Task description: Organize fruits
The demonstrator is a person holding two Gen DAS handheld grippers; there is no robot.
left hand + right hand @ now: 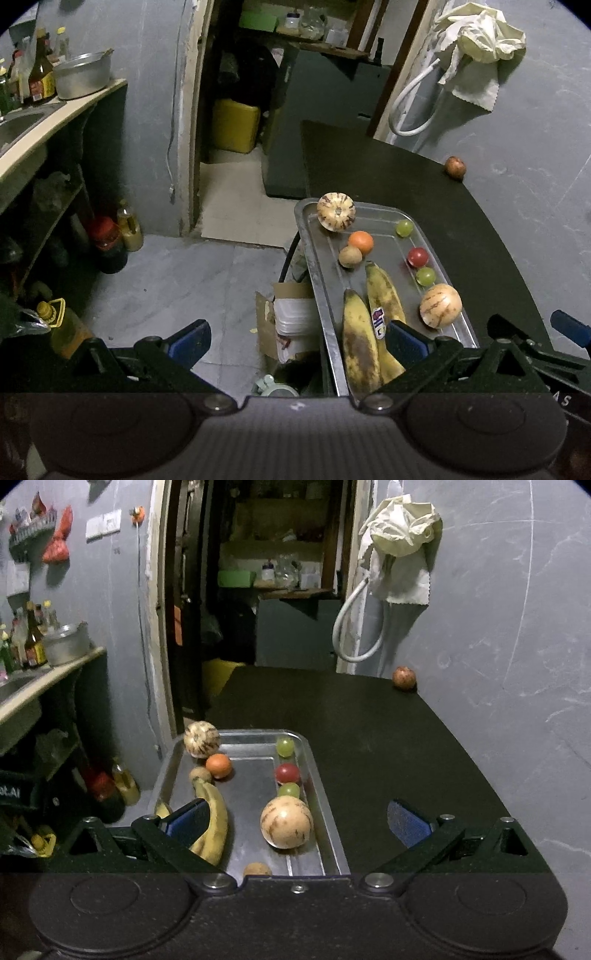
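Grey walls and a dark doorway back the dark surface (388,738) that I am working over.

Item one: metal tray (328,834) at the surface's left edge. Contents, as I count them: two striped melons, one at the far left corner (201,739) and one near the right rim (286,822); an orange (218,765) touching a small brown fruit (200,774); bananas (360,336) along the left side; a red tomato (287,773) between two green grapes (285,746) by the right rim; another small brown fruit (257,869) at the near edge.

Item two: one reddish fruit (404,678) alone at the far right corner of the surface, against the wall, well apart from the tray.

Item three: my left claw (299,341), spread wide, holding nothing, hanging over the tray's left rim and the floor.

Item four: my right claw (297,821), also spread wide and empty, over the near end of the tray.
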